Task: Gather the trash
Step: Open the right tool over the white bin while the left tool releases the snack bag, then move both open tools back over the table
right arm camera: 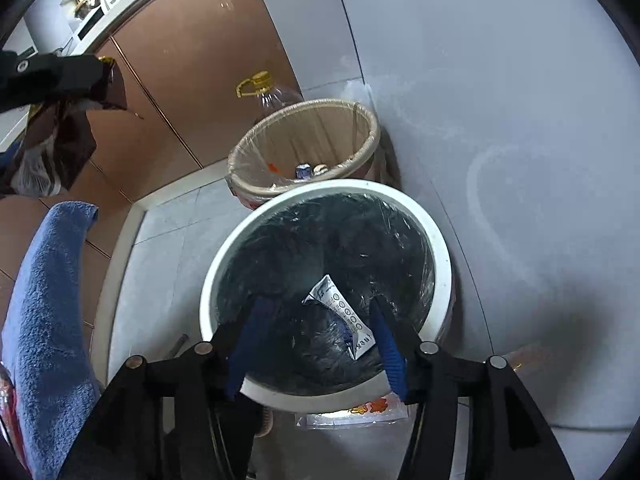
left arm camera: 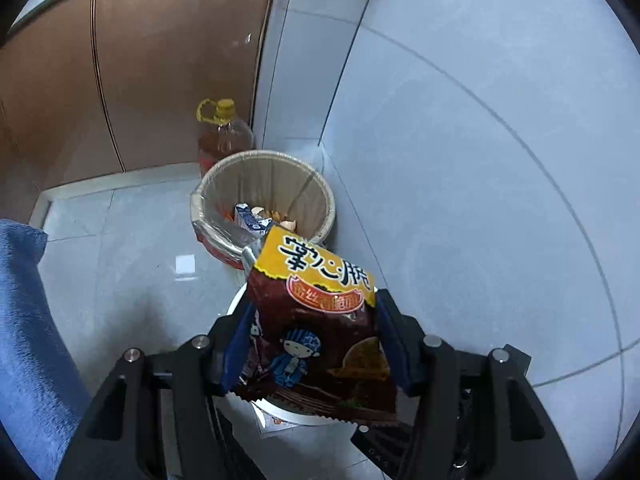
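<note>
Between the left jaws: snack bag [left arm camera: 320,328], brown and yellow, blue pads pressing both its sides, so left gripper [left arm camera: 316,344] grasps it.
Bag axis: long axis runs away from the camera along the fingers, yellow printed end pointing out toward the far bin, serrated end nearest the camera.
Bag from right wrist view: same bag [right arm camera: 68,132] hangs crumpled under the left gripper [right arm camera: 52,80] at upper left, well apart from both bins.
Right jaws: right gripper [right arm camera: 316,344] released, pads spread, nothing between them; only the bin interior shows in the gap.
Below right jaws: white-rimmed bin [right arm camera: 442,248] with black liner; a white printed wrapper [right arm camera: 340,316] lies inside on the liner.
Behind it: beige bin [right arm camera: 372,132] with clear liner, just beyond the white rim, against the grey wall; carton and scraps at its bottom.
Beige bin, left view: rim [left arm camera: 324,188] just past the bag's yellow end; milk carton [left arm camera: 252,220] and eggshell bits inside.
Further out: oil bottle [left arm camera: 224,136] with yellow cap, upright behind the beige bin, beside brown cabinet doors [left arm camera: 160,60].
Left edge: blue towel [right arm camera: 44,320], cut off by frame.
Hidden or unclear: white bin in left view mostly covered by the bag; small print on wrapper unreadable; flat packet under the white bin's near rim too blurred to identify.
</note>
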